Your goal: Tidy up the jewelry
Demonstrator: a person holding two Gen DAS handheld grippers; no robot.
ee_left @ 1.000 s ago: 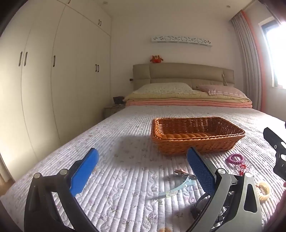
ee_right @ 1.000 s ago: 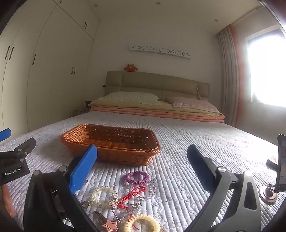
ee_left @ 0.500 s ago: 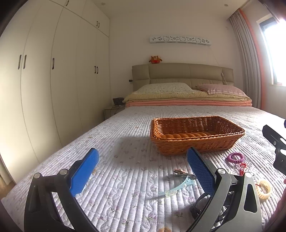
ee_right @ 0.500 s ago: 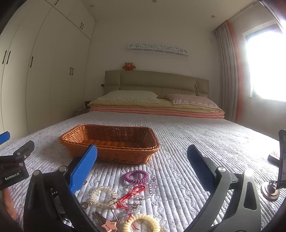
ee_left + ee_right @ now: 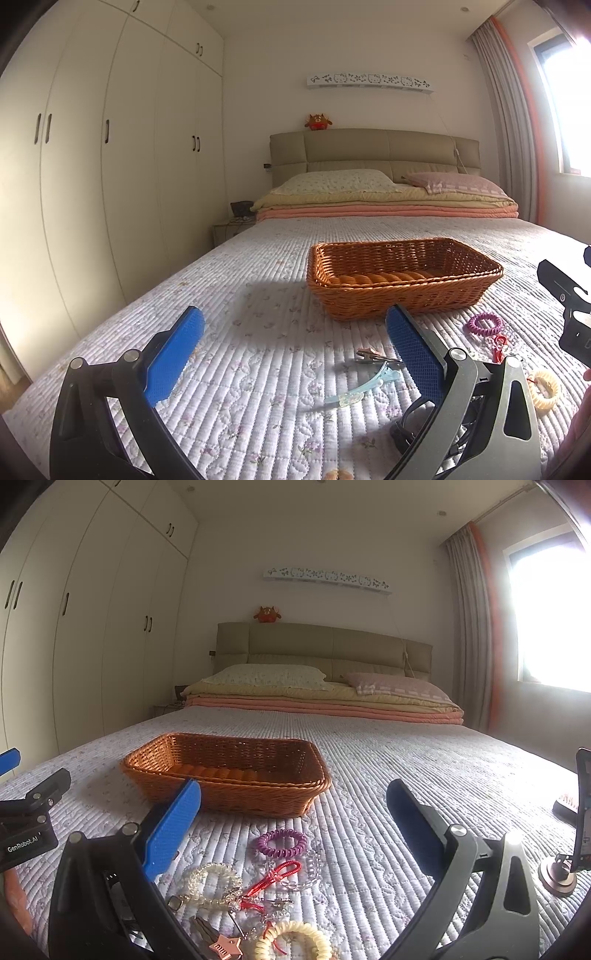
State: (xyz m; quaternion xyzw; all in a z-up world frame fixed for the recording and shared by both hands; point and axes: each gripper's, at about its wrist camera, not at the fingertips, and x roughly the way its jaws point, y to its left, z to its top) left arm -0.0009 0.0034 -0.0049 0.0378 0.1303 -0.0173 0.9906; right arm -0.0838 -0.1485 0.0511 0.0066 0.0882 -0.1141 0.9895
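Observation:
A brown wicker basket [image 5: 402, 277] [image 5: 229, 775] sits on the quilted bed, seemingly empty. In front of it lie jewelry and hair items: a purple coil tie [image 5: 282, 842] [image 5: 484, 324], a red cord charm [image 5: 275, 877], a pale bead bracelet [image 5: 210, 880], a cream coil tie [image 5: 291, 941] [image 5: 543, 386], a pink star clip [image 5: 221, 943], a light blue clip [image 5: 364, 389] and a metal clip [image 5: 373, 356]. My left gripper [image 5: 295, 354] is open and empty above the quilt. My right gripper [image 5: 295, 834] is open and empty over the pile.
A phone on a round stand [image 5: 576, 830] stands at the right on the bed. Folded blankets and pillows [image 5: 384, 199] lie at the headboard. White wardrobes [image 5: 110, 166] line the left wall. A black tangled item [image 5: 417, 424] lies under my left gripper's right finger.
Both views have shifted slightly, as if the grippers rose or tilted a little. Nothing was grasped or moved on the bed.

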